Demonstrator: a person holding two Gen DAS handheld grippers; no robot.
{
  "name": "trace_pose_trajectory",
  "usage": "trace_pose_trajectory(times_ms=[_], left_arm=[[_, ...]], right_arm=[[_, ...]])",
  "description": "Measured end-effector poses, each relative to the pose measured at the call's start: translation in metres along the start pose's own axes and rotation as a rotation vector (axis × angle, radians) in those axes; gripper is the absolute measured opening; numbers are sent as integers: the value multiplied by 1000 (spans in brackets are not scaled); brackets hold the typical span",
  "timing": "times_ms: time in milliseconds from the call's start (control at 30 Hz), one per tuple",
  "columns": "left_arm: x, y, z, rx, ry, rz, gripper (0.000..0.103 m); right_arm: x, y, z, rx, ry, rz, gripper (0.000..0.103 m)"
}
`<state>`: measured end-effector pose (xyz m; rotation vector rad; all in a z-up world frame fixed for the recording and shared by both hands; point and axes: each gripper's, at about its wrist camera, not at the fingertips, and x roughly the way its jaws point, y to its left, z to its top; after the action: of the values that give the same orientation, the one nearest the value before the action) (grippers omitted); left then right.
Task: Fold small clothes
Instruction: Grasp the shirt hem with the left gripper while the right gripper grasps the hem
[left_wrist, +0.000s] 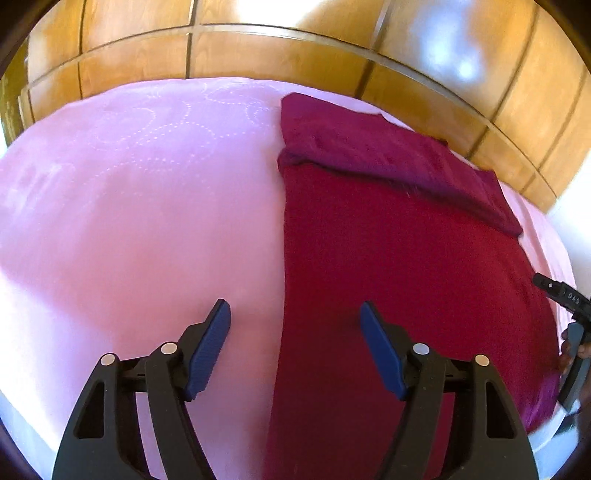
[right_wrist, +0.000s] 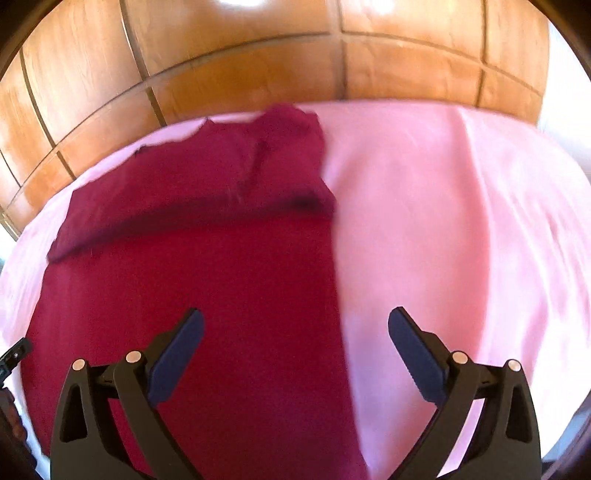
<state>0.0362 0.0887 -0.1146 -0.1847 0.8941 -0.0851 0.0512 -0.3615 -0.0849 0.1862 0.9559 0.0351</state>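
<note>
A: While hovering over the pink bedsheet, left gripper spread wide, nothing between the blue pads. Straddling the left edge of the dark red garment: one pad over bare sheet, the other over red cloth. No contact visible.

B: Same on the other side. Right gripper gaping wide, holding nothing. Left pad above the garment, right pad above pink sheet, so straddling the garment's right edge.

A: Lying flat ahead of and beneath both claws. Far end folded back over itself, forming a darker band across the top, beyond the fingertips.

B: Seen from the right wrist too, though blurred. Past that fold, glossy wooden panelling.

A: At the far right of the left wrist view, part of the other tool and some fingers on its handle.
</note>
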Motion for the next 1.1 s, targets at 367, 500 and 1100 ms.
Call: trace_pose_trajectory(times_ms=[367, 500, 1100], left_arm=[[-28, -1, -45, 130, 127, -96, 43], [-31, 1, -49, 135, 149, -159, 13], [2, 14, 72, -215, 97, -518, 12]], right_arm=[[-58, -7, -90, -51, 124, 48, 54], [-60, -4, -99, -77, 175, 71, 14], [-31, 12, 48, 144, -6, 380, 8]])
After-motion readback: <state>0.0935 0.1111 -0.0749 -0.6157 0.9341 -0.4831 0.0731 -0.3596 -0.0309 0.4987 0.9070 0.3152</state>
